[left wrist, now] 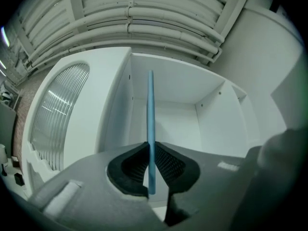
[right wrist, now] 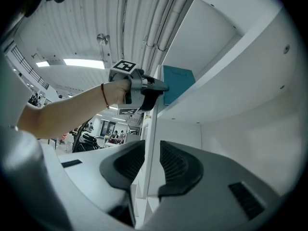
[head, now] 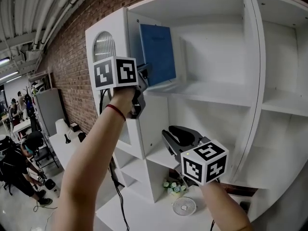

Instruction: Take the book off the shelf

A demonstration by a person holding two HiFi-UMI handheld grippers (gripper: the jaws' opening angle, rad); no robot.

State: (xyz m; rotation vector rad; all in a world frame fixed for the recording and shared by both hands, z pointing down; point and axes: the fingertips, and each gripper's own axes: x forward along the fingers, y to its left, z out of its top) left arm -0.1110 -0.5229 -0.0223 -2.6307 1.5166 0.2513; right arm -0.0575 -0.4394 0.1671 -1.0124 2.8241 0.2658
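Observation:
A thin blue book [head: 158, 52] stands upright in the top left compartment of the white shelf unit [head: 216, 94]. My left gripper [head: 146, 74] is shut on the book's lower front edge; in the left gripper view the book [left wrist: 150, 109] runs edge-on between the pads, with the gripper [left wrist: 151, 170] closed on it. My right gripper [head: 172, 130] hangs lower, in front of the compartment below, and touches nothing. Its jaws [right wrist: 152, 162] stand a narrow gap apart, open and empty. The right gripper view also shows the book [right wrist: 177, 83] and the left gripper [right wrist: 156, 88].
An arched ribbed panel [head: 103, 44] forms the shelf's left side. A small flower pot [head: 174, 186] and a round white disc [head: 184, 206] sit on the white surface below. A brick wall [head: 72, 57] runs left; people are far off at the left.

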